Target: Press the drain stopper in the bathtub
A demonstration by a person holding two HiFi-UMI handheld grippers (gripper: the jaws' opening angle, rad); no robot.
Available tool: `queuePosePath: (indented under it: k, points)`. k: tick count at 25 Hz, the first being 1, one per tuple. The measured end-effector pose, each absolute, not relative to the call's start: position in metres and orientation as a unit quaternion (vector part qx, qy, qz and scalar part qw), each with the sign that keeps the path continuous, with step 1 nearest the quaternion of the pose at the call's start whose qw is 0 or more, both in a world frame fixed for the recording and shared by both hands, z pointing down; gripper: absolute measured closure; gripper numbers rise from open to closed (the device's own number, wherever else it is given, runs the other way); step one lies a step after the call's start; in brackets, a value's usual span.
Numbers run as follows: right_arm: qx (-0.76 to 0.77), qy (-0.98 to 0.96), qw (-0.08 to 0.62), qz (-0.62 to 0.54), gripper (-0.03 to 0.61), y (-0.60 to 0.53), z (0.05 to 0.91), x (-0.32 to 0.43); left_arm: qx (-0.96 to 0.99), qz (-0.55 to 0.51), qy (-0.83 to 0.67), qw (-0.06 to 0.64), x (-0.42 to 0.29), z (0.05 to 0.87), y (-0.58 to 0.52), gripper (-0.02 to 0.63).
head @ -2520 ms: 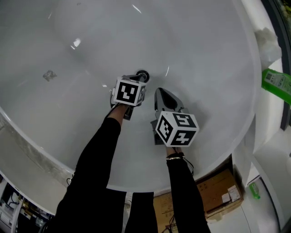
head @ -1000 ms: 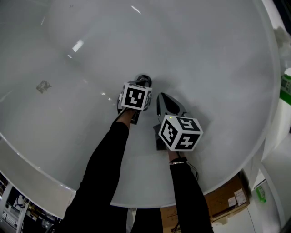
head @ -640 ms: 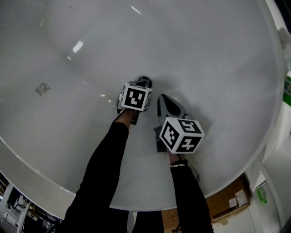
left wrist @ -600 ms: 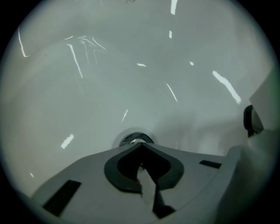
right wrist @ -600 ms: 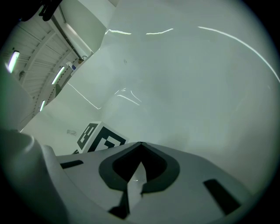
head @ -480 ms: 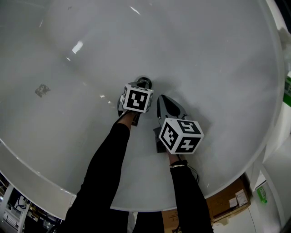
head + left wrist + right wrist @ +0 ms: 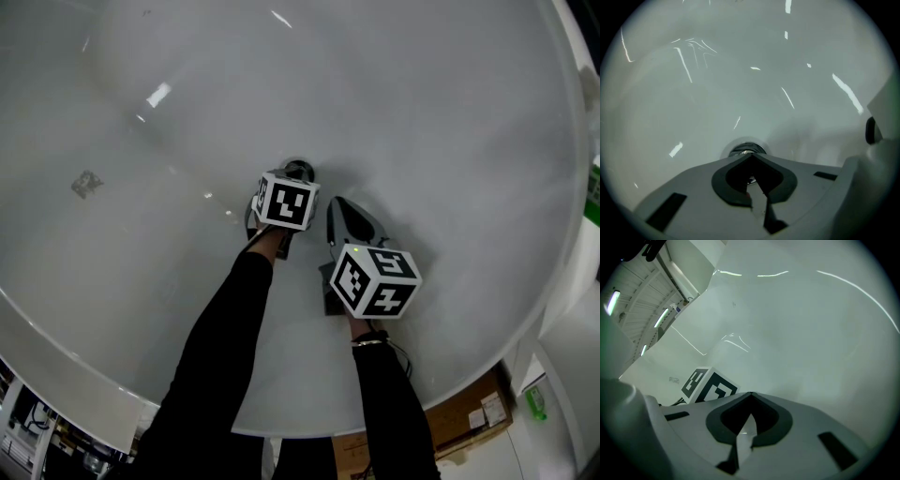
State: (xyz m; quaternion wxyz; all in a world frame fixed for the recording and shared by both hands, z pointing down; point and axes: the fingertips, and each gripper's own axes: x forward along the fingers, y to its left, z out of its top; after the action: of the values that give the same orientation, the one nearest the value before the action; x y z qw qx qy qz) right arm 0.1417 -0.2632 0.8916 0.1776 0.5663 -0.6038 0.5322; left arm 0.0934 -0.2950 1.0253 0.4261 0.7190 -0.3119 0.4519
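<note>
The stopper (image 7: 746, 149) is seen at the bottom of the bathtub (image 7: 422, 112), half hidden behind the left tool (image 7: 750, 158). This tool's jaws are pressed together right at the stopper, but contact cannot be confirmed. The right tool (image 7: 751, 395) is held just beside, jaws closed on nothing.

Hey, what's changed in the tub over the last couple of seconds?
The left gripper has edged slightly toward the drain stopper; its shut tips are now right at it, though contact can't be told. Nothing was taken hold of or let go. The right gripper stays shut beside it, above the bathtub floor.
</note>
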Motion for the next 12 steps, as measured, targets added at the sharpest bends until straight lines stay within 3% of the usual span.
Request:
queuePosePath:
  k: [12]
  points:
    - [0.575, -0.601, 0.195, 0.519, 0.580, -0.265, 0.890, 0.148, 0.742, 0.447, -0.297, 0.402, 0.093, 1.013, -0.293, 0.609]
